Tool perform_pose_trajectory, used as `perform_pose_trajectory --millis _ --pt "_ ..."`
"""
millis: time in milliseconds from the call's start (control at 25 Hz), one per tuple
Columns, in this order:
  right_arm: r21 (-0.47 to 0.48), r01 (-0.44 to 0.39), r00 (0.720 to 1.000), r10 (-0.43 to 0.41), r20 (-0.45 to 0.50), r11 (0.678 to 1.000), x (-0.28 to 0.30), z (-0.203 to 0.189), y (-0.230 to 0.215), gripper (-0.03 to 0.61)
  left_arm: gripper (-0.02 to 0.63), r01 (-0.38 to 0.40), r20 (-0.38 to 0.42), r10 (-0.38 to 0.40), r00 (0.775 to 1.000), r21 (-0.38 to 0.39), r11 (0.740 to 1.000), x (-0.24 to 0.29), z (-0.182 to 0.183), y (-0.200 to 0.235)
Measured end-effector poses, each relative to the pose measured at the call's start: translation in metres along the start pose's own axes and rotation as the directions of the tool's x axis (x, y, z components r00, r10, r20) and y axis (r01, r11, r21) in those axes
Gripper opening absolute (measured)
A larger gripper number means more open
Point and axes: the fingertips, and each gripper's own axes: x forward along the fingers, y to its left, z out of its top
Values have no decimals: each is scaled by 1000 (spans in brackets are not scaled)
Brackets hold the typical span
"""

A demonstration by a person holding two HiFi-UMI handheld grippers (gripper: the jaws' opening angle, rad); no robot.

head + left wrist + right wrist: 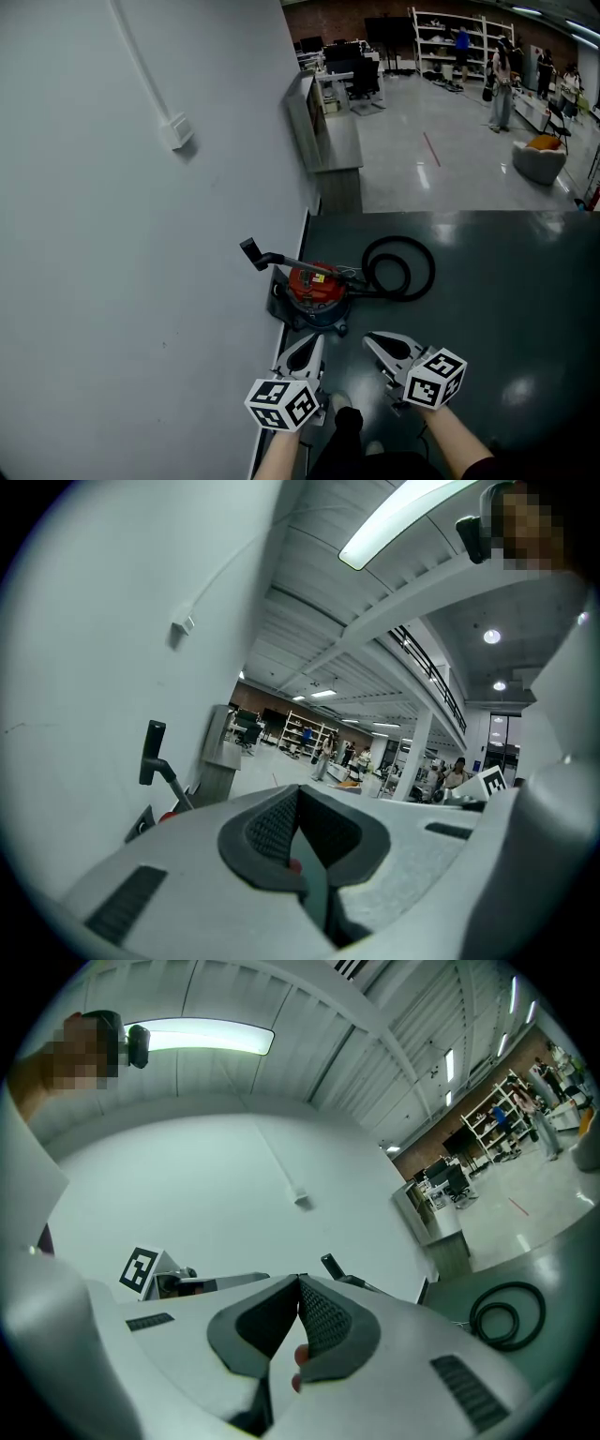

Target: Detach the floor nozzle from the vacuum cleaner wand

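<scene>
A red canister vacuum cleaner stands on the dark floor beside the white wall. Its thin wand slants up to the left and ends in a black piece; I cannot tell whether that is the floor nozzle. The same black piece shows in the left gripper view and the right gripper view. My left gripper and right gripper hang just short of the canister. Both are shut with nothing between the jaws.
A black hose lies coiled to the right of the canister, also seen in the right gripper view. The white wall fills the left. A grey counter stands beyond, with shelving and people far off.
</scene>
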Motion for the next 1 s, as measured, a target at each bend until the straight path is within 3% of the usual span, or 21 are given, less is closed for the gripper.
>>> perform_pose_trajectory --millis 440,760,1000 --pt "2 -7 999 7 -42 1000 86 5 -40 18 4 -13 -4 13 1000 -51 999 56 16 82" --pt "18 -4 994 6 -106 1000 157 -5 -69 18 4 -58 -22 55 998 -140 988 89 17 158" --pt "21 3 991 0 -135 1000 201 2 -85 18 5 -46 -34 41 999 -163 985 111 30 189"
